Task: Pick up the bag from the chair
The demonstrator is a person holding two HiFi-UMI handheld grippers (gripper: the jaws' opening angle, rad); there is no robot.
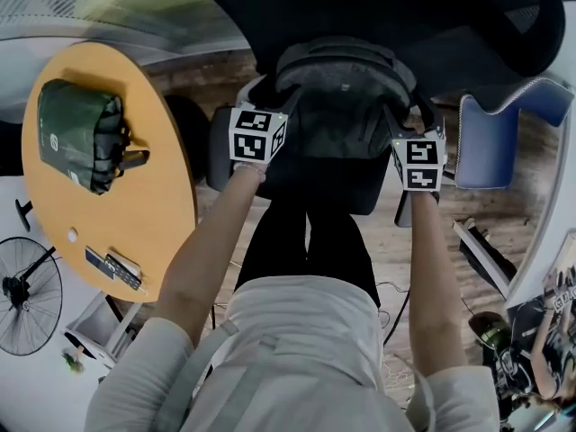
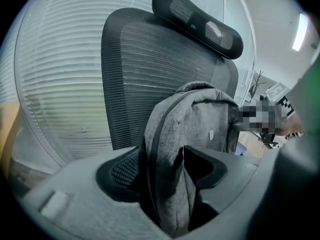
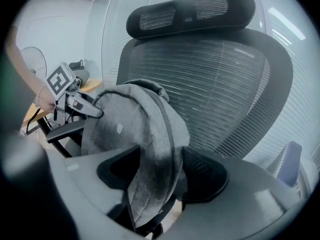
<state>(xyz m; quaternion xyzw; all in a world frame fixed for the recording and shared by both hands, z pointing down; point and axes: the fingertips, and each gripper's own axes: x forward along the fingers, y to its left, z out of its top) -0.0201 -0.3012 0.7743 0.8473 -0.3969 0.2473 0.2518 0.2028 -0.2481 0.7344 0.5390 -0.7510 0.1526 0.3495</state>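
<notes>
Bag [image 1: 342,106] upright on the chair [image 1: 405,25], leaning against the mesh backrest, with a gripper in at each flank. The left gripper [image 1: 263,95] has its jaws spread wide, and the bag's side edge stands in the gap, not pinched. The right gripper [image 1: 416,108] mirrors it on the far flank: jaws just as wide, grey fabric between them, no squeeze.

The grab looks like the step in hand. To do it well, I'd say both grippers want to settle a touch deeper, so the pads bite a thick seam rather than loose cloth. Then close both together and lift evenly, straight up and clear of the backrest, so the bag doesn't swing or slip out of one side.

On writing, there's little to report. A small pale tag [image 2: 211,134] sits on the bag's front, too small to read. Over on the round table [image 1: 153,214], a green pouch [image 1: 81,133] carries a white emblem, also unreadable.
</notes>
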